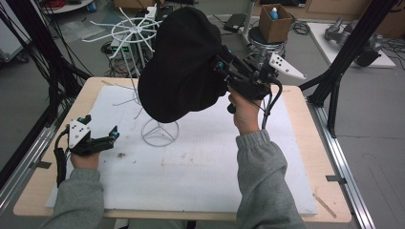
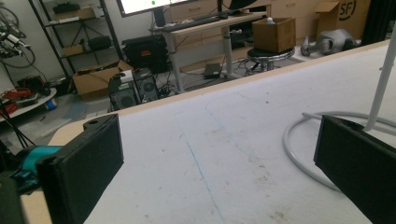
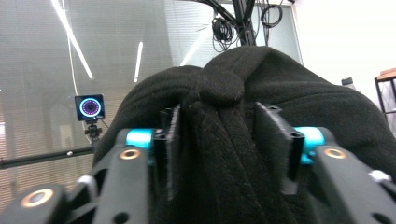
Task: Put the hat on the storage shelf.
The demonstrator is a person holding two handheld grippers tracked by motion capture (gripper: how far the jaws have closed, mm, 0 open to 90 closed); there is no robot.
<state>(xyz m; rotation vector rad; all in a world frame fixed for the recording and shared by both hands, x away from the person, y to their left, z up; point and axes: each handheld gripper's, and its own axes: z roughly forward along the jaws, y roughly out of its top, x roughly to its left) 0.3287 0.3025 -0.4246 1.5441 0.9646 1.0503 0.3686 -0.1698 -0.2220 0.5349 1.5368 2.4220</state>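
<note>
Bench [image 1: 200,167]: white rack [image 1: 160,132] stands mid-surface. Black hat [image 1: 184,67] sits draped over rack top, apparently for hanging. Right tool [image 1: 224,67]: jaws parted, fabric between, seemingly releasing. Left tool [image 1: 112,136]: open, empty, resting near base.

The hat [image 1: 184,67] sits atop the wire stand [image 1: 160,131] at the table [image 1: 305,143] middle, right gripper [image 1: 224,64] touching the hat's right side, left gripper [image 1: 112,136] left of the stand's base

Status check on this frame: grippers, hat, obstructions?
Left gripper open, idle on table. Right gripper jaws astride black hat, pads apart. Hat sits atop white wire stand. Nothing blocking.
</note>
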